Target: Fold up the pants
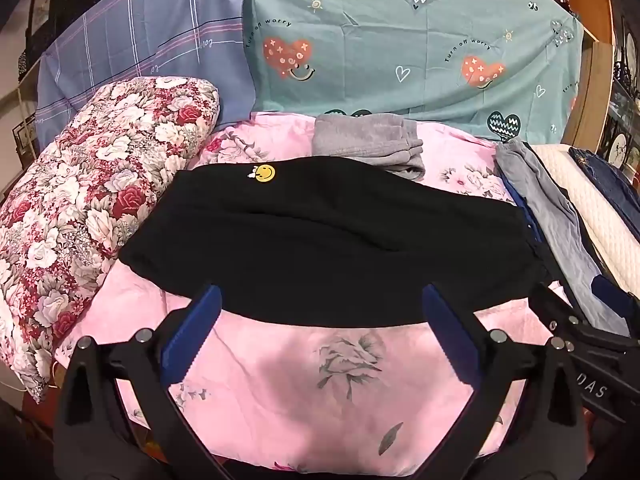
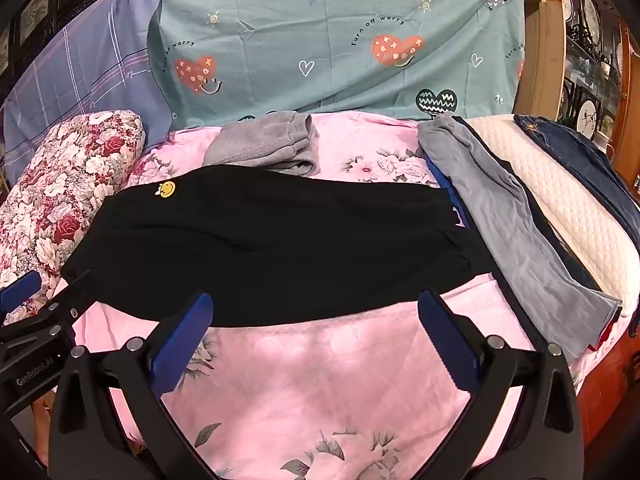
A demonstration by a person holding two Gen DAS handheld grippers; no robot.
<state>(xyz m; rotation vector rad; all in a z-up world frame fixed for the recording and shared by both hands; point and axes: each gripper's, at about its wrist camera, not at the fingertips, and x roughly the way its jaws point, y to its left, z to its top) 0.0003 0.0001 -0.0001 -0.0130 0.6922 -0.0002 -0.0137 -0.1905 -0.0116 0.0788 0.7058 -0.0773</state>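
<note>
Black pants with a small yellow smiley patch lie spread across a pink floral sheet. My left gripper hovers open just before the pants' near edge, blue pads wide apart, nothing between them. My right gripper is open the same way at that near edge. Each gripper shows at the side of the other's view: the right one, the left one.
Folded grey pants lie behind the black pair. A grey-blue garment and dark jeans lie to the right on a white quilted pad. A floral pillow sits left; draped sheets hang behind.
</note>
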